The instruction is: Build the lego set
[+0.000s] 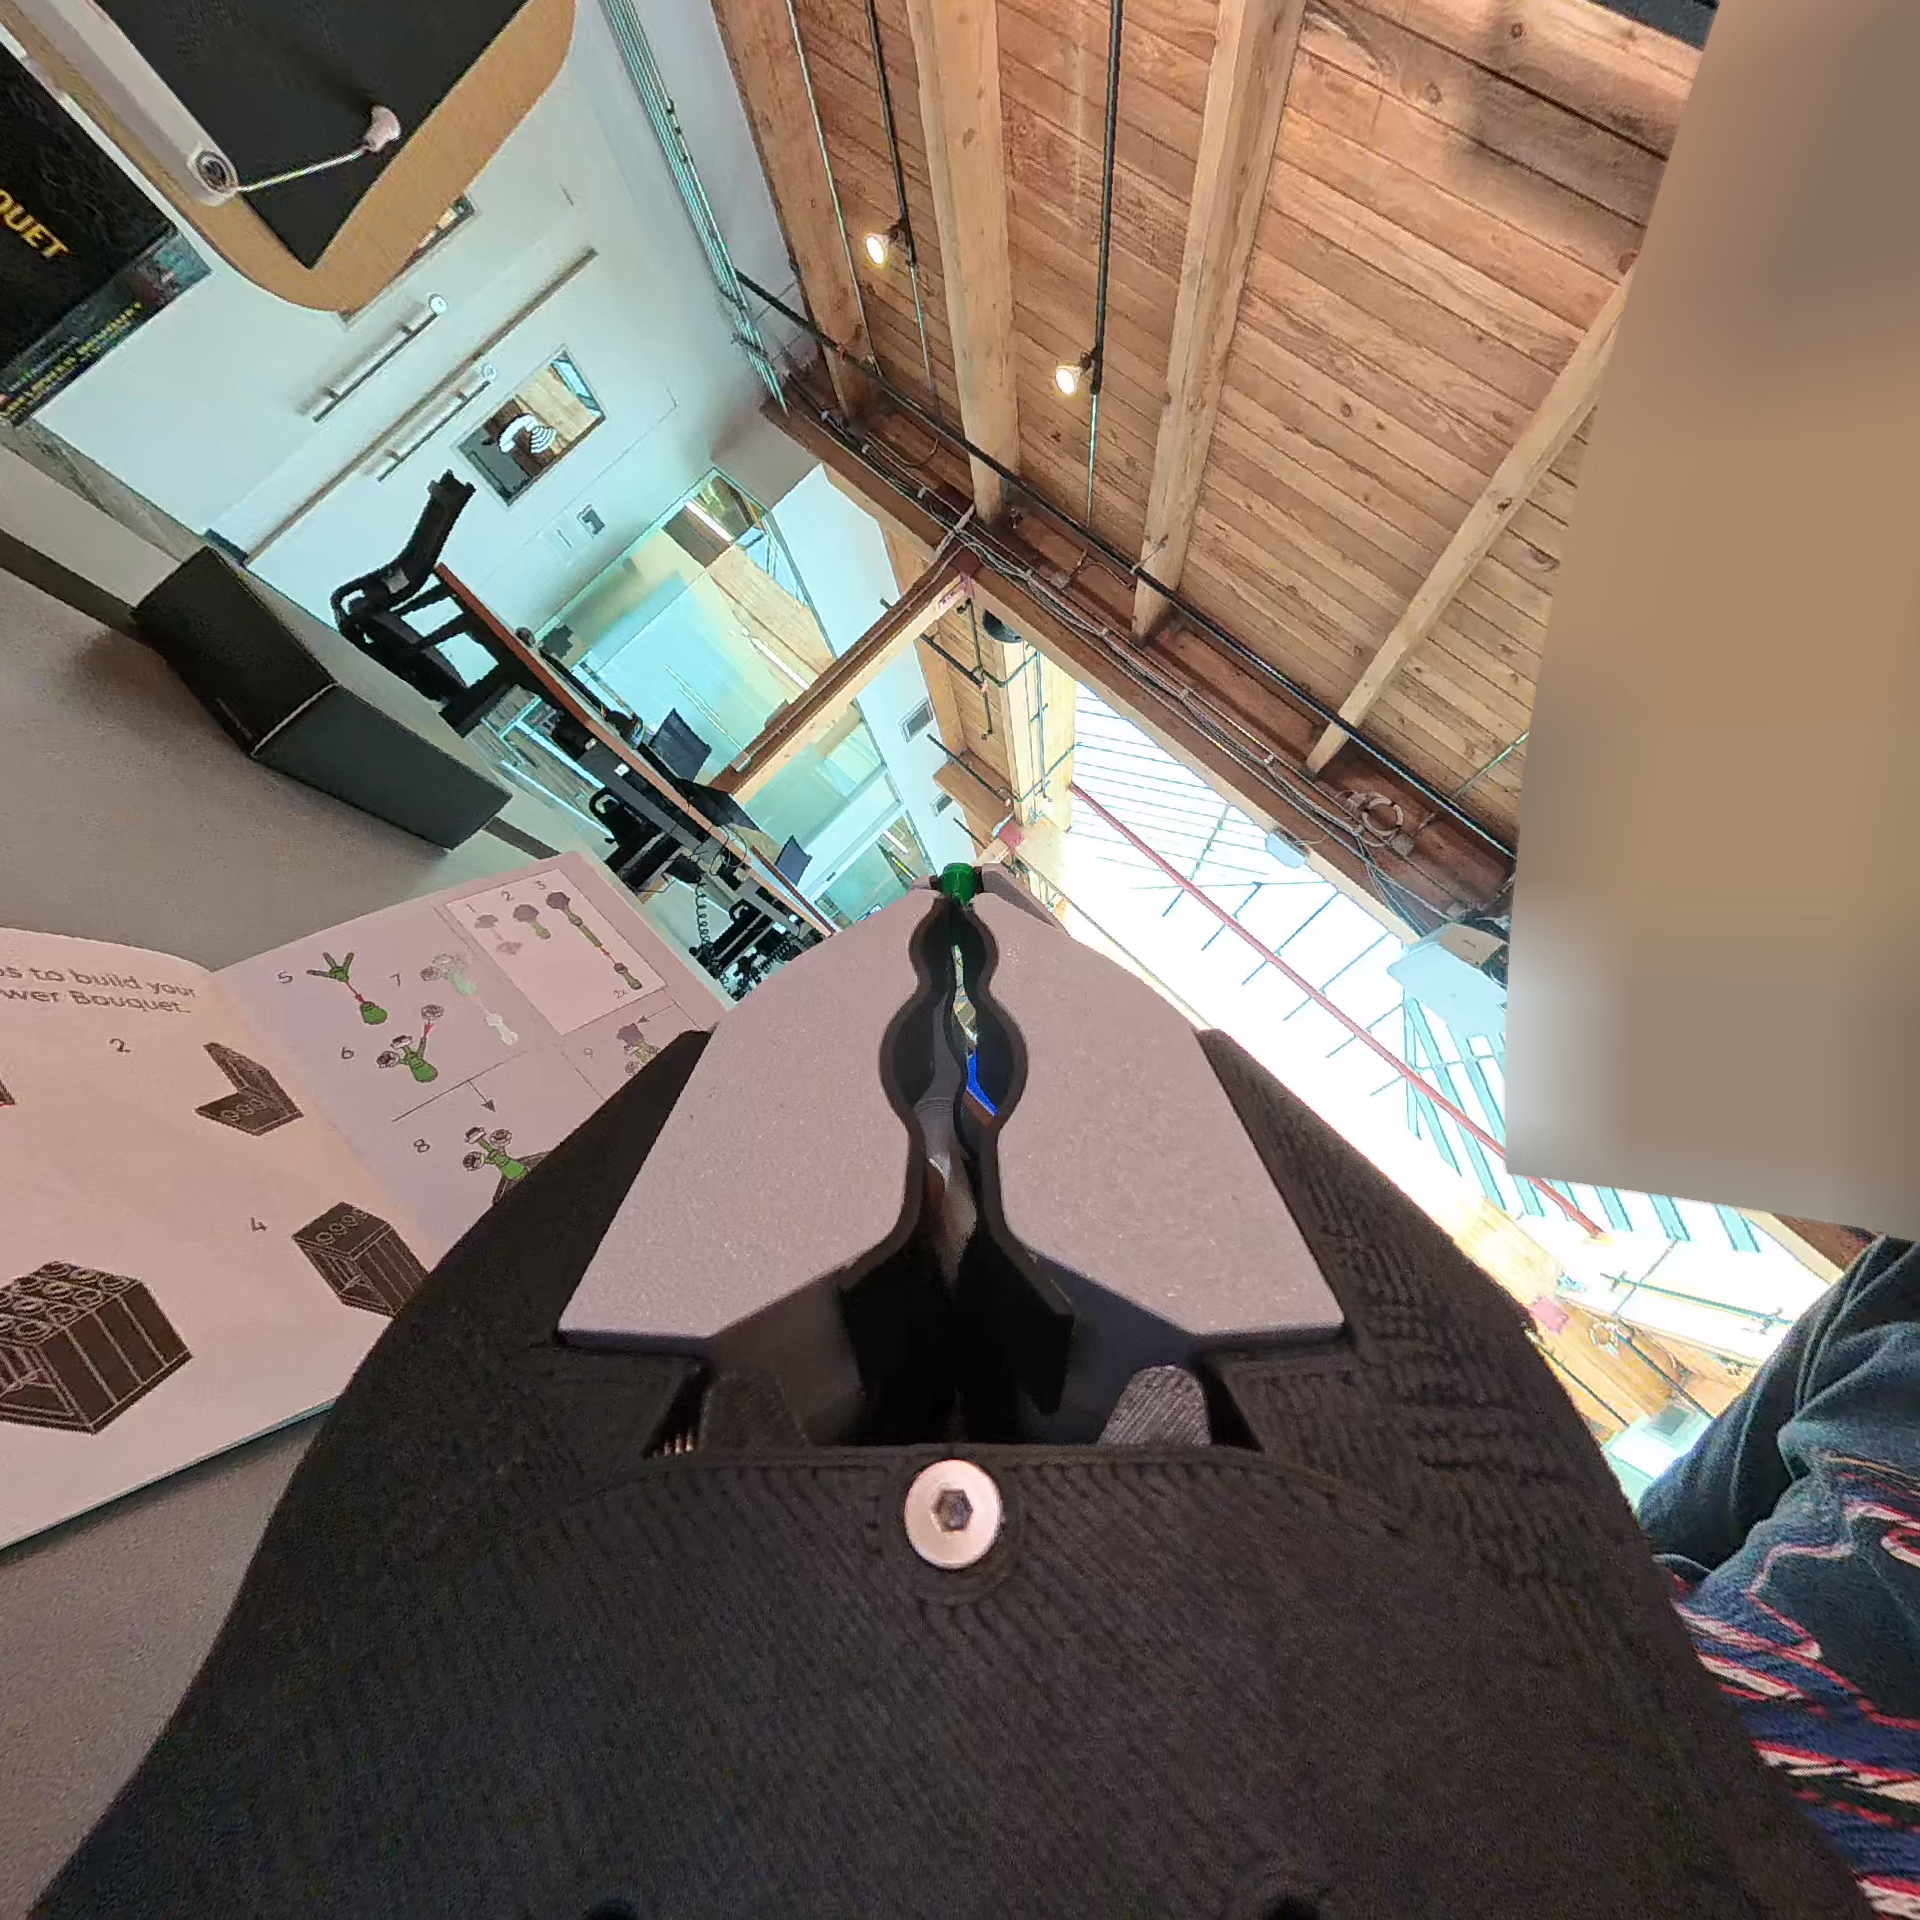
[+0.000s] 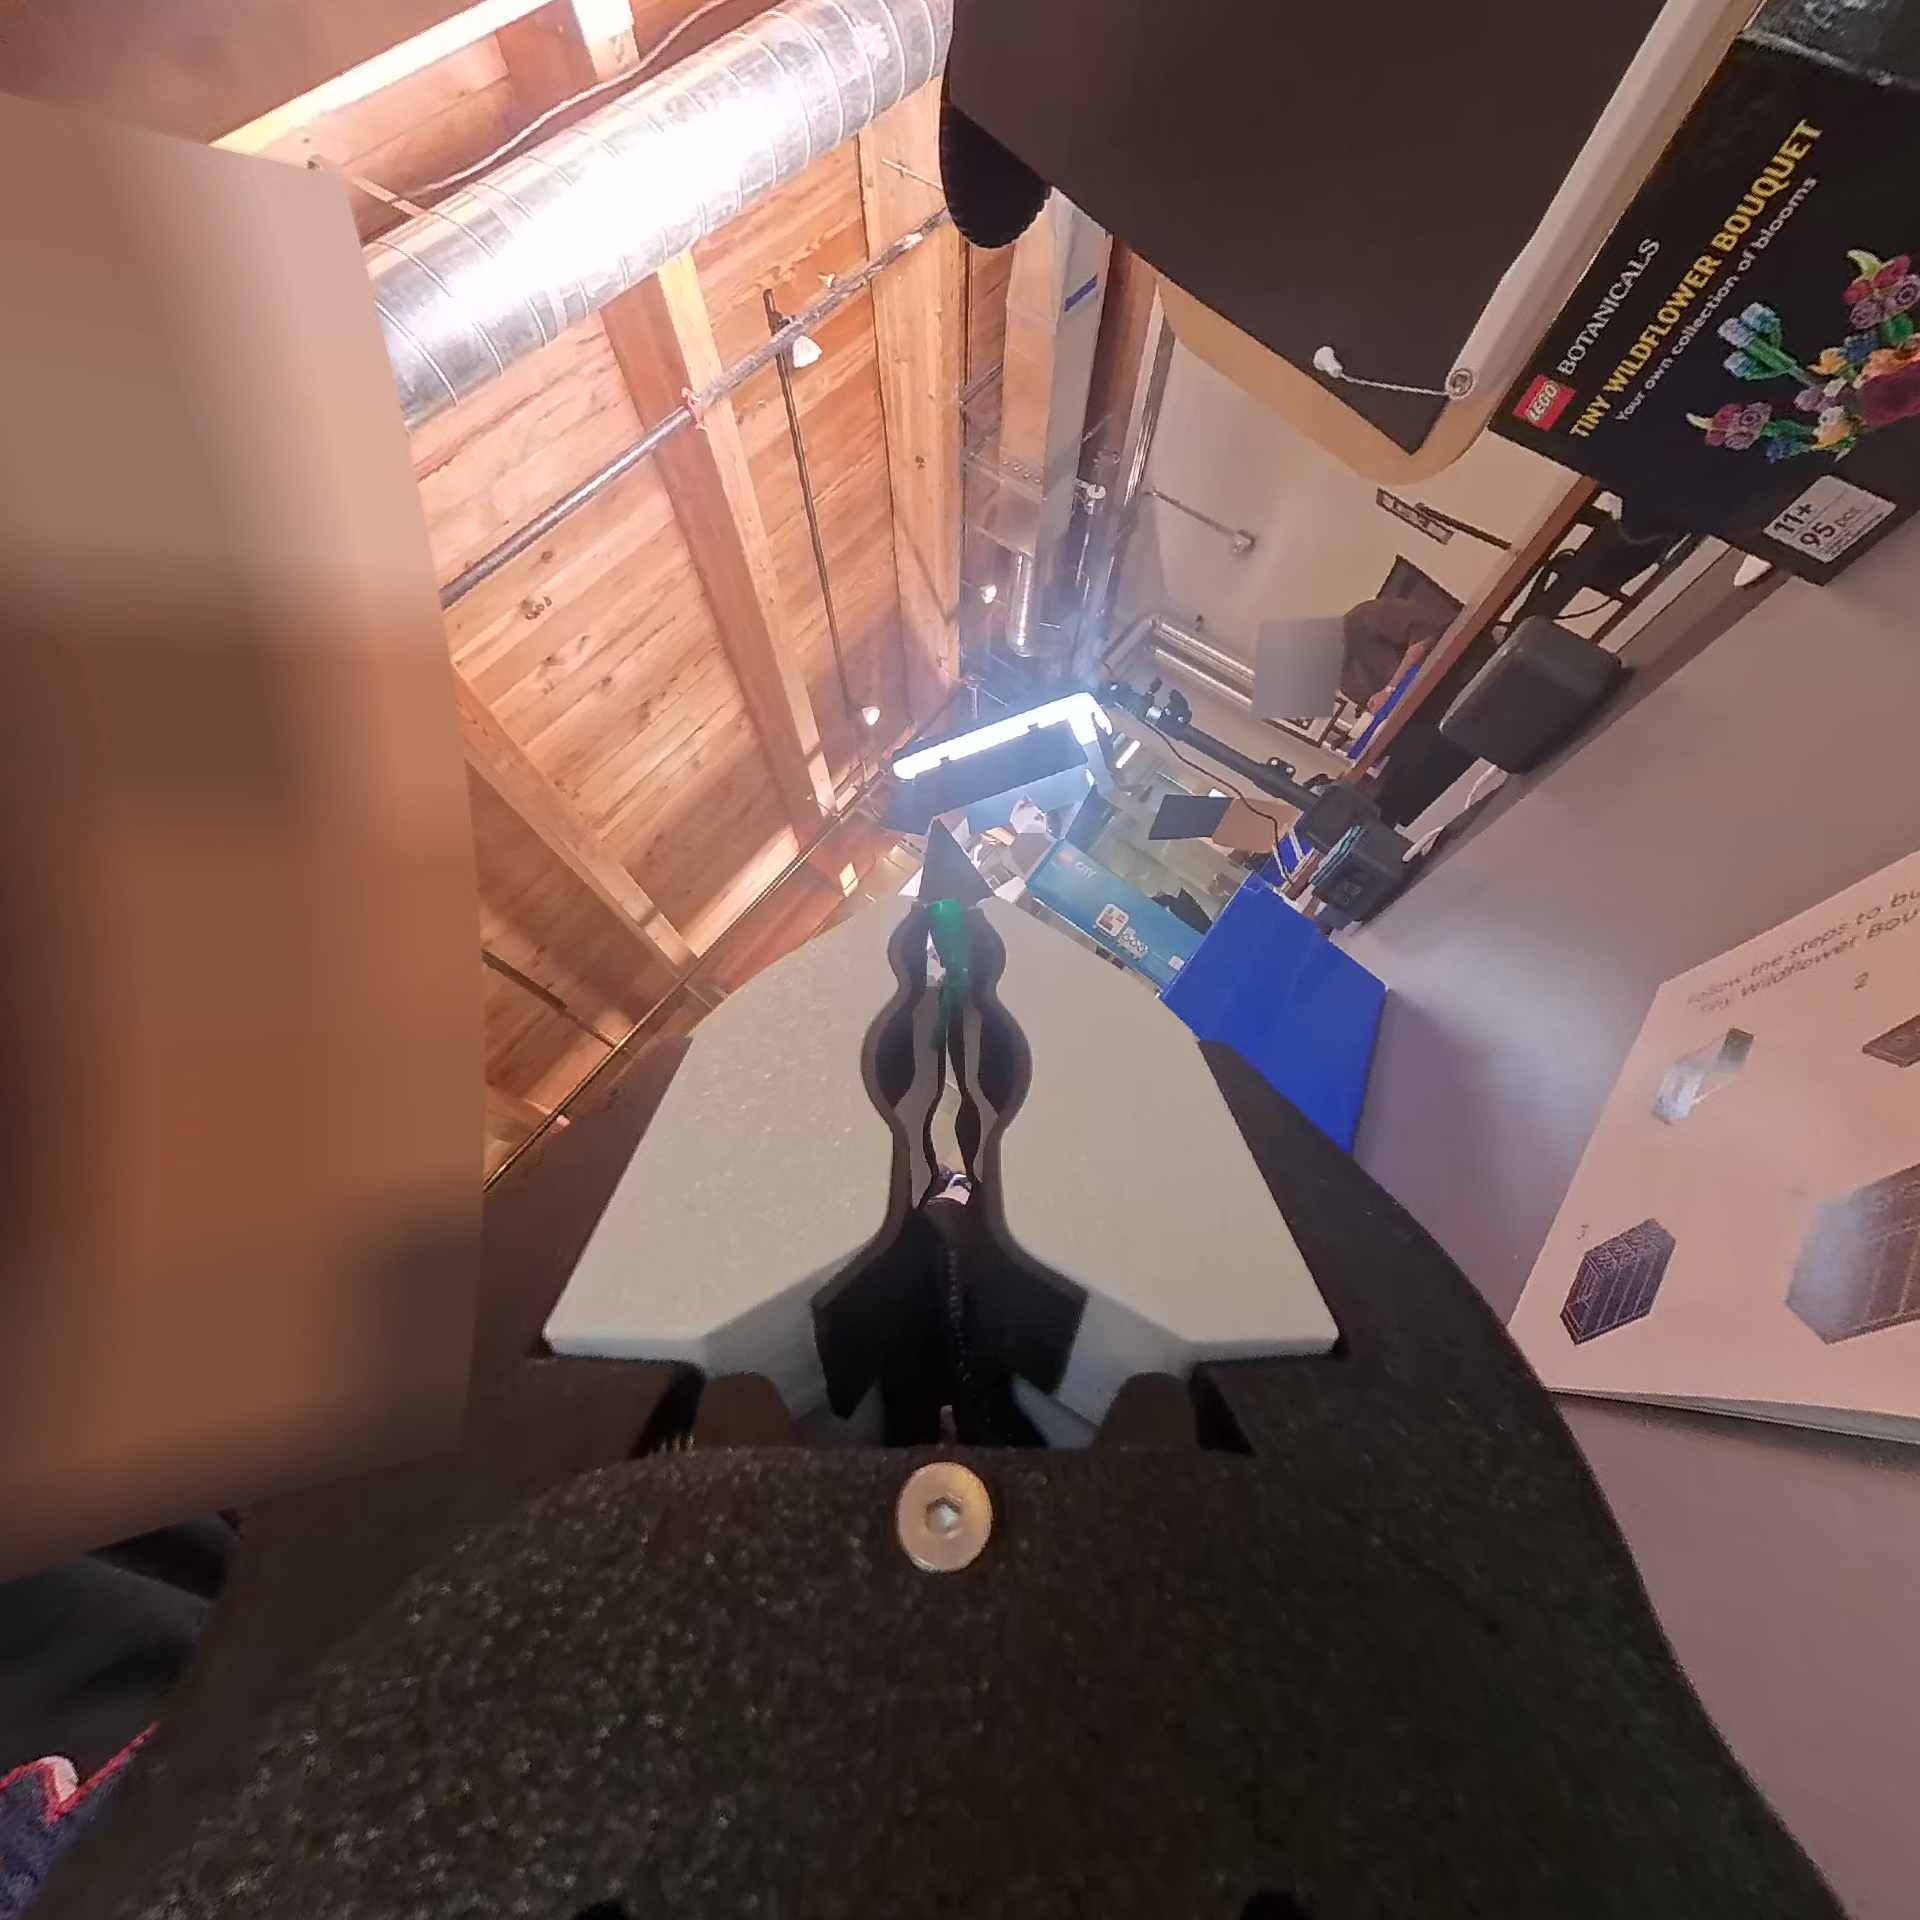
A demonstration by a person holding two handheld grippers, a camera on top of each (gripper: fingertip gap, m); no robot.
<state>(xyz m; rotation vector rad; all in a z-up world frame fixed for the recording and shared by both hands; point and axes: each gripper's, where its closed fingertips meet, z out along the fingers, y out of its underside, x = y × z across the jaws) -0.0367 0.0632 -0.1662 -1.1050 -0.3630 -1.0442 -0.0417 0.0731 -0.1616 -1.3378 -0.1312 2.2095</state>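
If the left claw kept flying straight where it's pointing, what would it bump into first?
Probably nothing nearby. The left claw, shut on a small green piece, points up past the far desks toward the bright windows. Depth is hard to judge.

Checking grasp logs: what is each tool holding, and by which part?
Left tool: shut on a small green piece, pinched at the fingertips; only its end shows. Right tool: shut on a thin green stem, gripped along its length.
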